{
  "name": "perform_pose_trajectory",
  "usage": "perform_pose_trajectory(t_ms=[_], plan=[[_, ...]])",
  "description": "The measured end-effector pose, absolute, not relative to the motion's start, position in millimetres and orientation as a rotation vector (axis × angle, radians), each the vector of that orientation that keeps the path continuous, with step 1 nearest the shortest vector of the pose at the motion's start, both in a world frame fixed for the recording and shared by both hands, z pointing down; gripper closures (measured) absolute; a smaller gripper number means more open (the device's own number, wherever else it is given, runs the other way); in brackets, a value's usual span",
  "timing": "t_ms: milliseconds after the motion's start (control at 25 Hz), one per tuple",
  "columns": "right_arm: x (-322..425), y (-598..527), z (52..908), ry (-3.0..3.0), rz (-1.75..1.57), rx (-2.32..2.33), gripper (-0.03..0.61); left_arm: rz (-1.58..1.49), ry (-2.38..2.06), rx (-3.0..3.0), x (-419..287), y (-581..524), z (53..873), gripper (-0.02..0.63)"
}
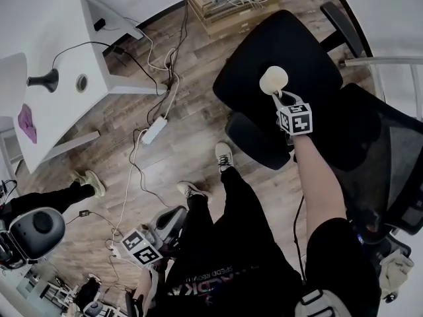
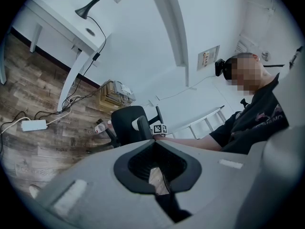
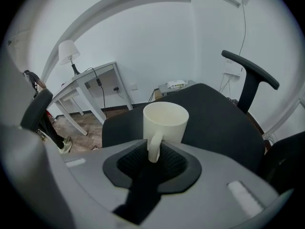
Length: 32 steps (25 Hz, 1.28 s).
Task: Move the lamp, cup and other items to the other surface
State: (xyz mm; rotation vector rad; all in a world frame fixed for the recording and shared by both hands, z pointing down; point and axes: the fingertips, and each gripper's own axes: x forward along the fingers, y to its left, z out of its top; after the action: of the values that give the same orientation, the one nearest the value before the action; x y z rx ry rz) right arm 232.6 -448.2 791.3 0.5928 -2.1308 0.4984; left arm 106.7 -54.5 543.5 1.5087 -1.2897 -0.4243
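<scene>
Left gripper (image 2: 159, 182): empty, jaws narrowly apart. Right gripper (image 3: 153, 160) straddles the handle of the cup (image 3: 165, 119), upright on the chair seat (image 3: 217, 116), pads seemingly clear of it: placing item 1. Next, back out without tipping it; the lamp (image 3: 69, 51) waits well apart from that seat.

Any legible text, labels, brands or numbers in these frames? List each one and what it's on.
No text here can be quoted.
Shirt print: upside down in the head view, too blurred to read.
Marker cubes: square patterns only, no characters.
Cup: plain, no print.
</scene>
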Motion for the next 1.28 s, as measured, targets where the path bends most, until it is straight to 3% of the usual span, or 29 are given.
perform_pose_trajectory(t_ms=[640, 960, 1280], plan=[[270.3, -436.8, 770.7, -2.107, 0.569, 0.651, 0.486, -0.453, -1.288, 1.557, 109.3, -45.2, 537.6, 0.614], [277.6, -438.2, 668.0, -2.272, 0.564, 0.783, 0.534, -0.504, -1.304, 1.613, 95.0, -35.3, 523.6, 0.612], [215.7, -349.1, 549.1, -2.523, 0.592, 0.563, 0.548, -0.565, -1.369, 1.702, 83.6, -11.9, 490.0, 0.614]])
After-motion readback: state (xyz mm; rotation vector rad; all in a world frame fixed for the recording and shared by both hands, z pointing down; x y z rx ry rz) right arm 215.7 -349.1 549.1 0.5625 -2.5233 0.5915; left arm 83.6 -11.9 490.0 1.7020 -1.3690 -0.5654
